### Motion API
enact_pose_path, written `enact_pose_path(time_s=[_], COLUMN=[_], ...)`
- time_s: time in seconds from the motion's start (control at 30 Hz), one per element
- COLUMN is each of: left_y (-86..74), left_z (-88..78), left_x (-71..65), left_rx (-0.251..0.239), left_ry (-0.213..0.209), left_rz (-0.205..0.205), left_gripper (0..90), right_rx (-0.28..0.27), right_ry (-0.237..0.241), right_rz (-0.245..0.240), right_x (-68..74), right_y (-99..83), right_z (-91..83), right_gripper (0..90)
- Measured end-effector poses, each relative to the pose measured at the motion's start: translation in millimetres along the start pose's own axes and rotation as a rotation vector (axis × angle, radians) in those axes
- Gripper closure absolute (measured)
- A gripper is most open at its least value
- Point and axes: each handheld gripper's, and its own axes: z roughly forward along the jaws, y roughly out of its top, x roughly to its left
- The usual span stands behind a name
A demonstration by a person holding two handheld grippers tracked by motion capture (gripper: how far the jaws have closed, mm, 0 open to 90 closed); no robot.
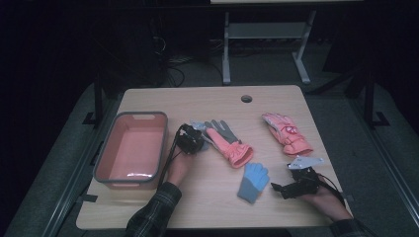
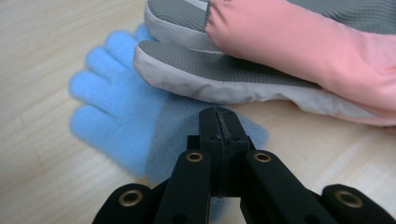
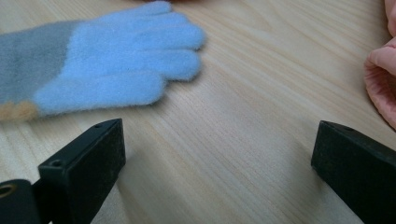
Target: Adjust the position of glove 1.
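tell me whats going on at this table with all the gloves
A person sits at a wooden table with a gripper in each hand, handling gloves beside a pink bin. The left gripper is shut, its tips on a blue knit glove that lies partly under a pink and grey glove. The right gripper rests open on the table near a second blue knit glove. Another pink glove lies farther back. Nothing shows in the bin.

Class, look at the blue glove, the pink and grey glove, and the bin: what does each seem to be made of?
Blue glove: soft fleece or knit, judging by its fuzzy, matte nap. Pink and grey glove: smooth pink fabric, probably a synthetic shell, with finely textured grey fingers. Bin: likely plastic; its rigid, smooth pink walls carry a glossy highlight.
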Motion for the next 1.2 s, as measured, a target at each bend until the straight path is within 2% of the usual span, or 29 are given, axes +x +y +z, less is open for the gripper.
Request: enact_pose_path(time_s=[0.17, 0.33, 0.47, 0.7, 0.87, 1.1, 1.2], left_y=[-5.2, -3.1, 3.0, 15.9, 28.0, 38.7, 39.9], left_z=[-7.1, -10.0, -5.8, 4.1, 15.1, 31.8, 31.8], left_x=[-3.0, -0.5, 2.5, 4.9, 3.1, 6.8, 7.1], left_rx=[0.014, -0.011, 0.004, -0.012, -0.008, -0.007, -0.01], left_ry=[-0.016, -0.009, -0.004, 0.001, 0.007, -0.003, -0.005], left_rz=[0.005, -0.007, -0.011, -0.021, -0.01, -0.012, -0.017], left_gripper=[89.6, 89.5, 89.5, 89.6, 89.6, 89.6, 89.6], right_rx=[0.0, 0.0, 0.0, 0.001, 0.001, 0.0, -0.001], right_ry=[0.0, 0.0, 0.0, 0.002, 0.002, 0.003, 0.003], right_rz=[0.0, 0.0, 0.0, 0.002, 0.002, 0.002, 0.002], right_x=[0.0, 0.0, 0.0, -0.2, -0.2, -0.4, -0.4], right_y=[0.0, 0.0, 0.0, 0.3, 0.3, 0.2, 0.2], right_z=[0.0, 0.0, 0.0, 0.2, 0.2, 0.3, 0.3], right_gripper=[2.2, 2.2, 2.2, 2.2, 2.2, 2.2, 2.2])
